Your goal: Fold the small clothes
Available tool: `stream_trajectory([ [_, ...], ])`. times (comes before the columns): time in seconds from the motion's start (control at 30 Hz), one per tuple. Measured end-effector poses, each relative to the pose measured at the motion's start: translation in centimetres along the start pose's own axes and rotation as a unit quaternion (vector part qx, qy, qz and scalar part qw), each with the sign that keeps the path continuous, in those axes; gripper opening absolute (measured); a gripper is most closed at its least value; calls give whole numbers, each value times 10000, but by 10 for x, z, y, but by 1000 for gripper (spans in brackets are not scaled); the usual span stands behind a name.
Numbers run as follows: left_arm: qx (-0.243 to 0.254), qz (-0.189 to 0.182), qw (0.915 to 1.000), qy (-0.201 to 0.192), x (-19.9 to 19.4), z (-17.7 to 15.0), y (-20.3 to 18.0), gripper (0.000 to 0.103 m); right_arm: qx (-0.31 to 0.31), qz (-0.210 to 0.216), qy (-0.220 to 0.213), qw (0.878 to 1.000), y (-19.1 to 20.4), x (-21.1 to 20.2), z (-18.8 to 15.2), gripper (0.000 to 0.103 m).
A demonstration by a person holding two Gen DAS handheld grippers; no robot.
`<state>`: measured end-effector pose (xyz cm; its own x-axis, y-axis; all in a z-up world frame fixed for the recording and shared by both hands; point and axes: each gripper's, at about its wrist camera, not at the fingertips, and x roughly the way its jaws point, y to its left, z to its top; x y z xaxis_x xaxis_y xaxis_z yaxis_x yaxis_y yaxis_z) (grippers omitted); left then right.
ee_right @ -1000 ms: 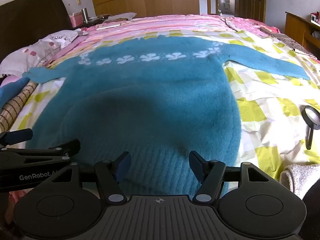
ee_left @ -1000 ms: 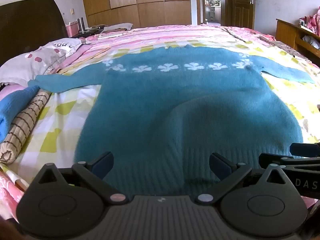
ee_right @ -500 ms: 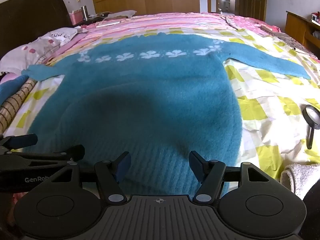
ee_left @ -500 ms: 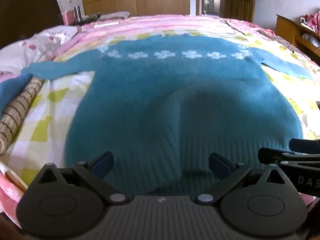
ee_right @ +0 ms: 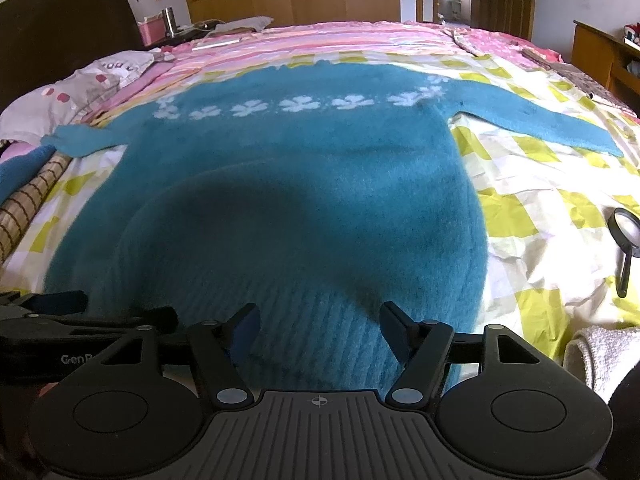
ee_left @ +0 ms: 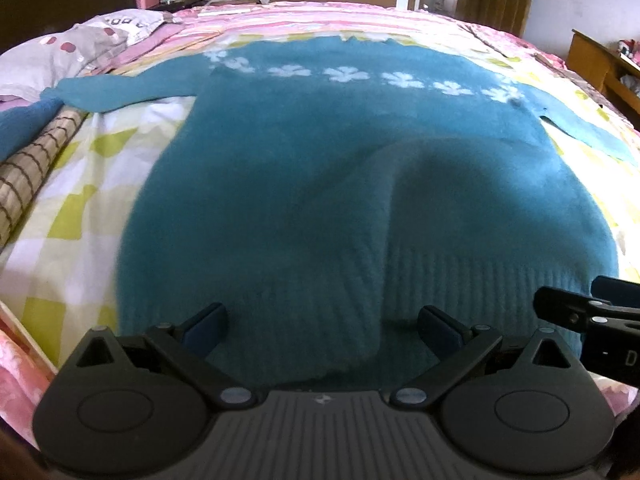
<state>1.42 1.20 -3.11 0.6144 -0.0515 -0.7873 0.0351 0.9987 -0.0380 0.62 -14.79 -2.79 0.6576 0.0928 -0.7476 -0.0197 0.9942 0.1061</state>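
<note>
A teal knitted sweater (ee_left: pixel 328 184) with a row of white flowers across the chest lies flat on the bed, sleeves spread to both sides; it also shows in the right wrist view (ee_right: pixel 304 200). My left gripper (ee_left: pixel 322 330) is open and empty, its jaws apart just above the ribbed hem on the left half. My right gripper (ee_right: pixel 318 330) is open and empty over the hem's right half. Each gripper shows at the edge of the other's view.
The bed has a yellow-checked and pink-striped cover (ee_right: pixel 540 208). A magnifying glass (ee_right: pixel 626 240) lies at the right, a white towel (ee_right: pixel 604 356) near it. A rolled striped cloth (ee_left: pixel 32 160) and pillows (ee_left: pixel 80 48) lie at the left. Wardrobe and door stand behind.
Both grippers have moved a little forward over the hem, the left one also shifting left. Both stay open. The sweater has not moved.
</note>
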Motion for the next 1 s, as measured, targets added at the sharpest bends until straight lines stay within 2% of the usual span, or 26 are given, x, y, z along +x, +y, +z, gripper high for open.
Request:
stream_trajectory([
  [0.7,395,107,9967,-698,-22,16,-12,103,-92,-94,-131,9998,-3,2,6,67],
  [1.0,508,194,9951,-824,-18,31,-17,103,-219,-144,-330,9991,-7,3,18,67],
])
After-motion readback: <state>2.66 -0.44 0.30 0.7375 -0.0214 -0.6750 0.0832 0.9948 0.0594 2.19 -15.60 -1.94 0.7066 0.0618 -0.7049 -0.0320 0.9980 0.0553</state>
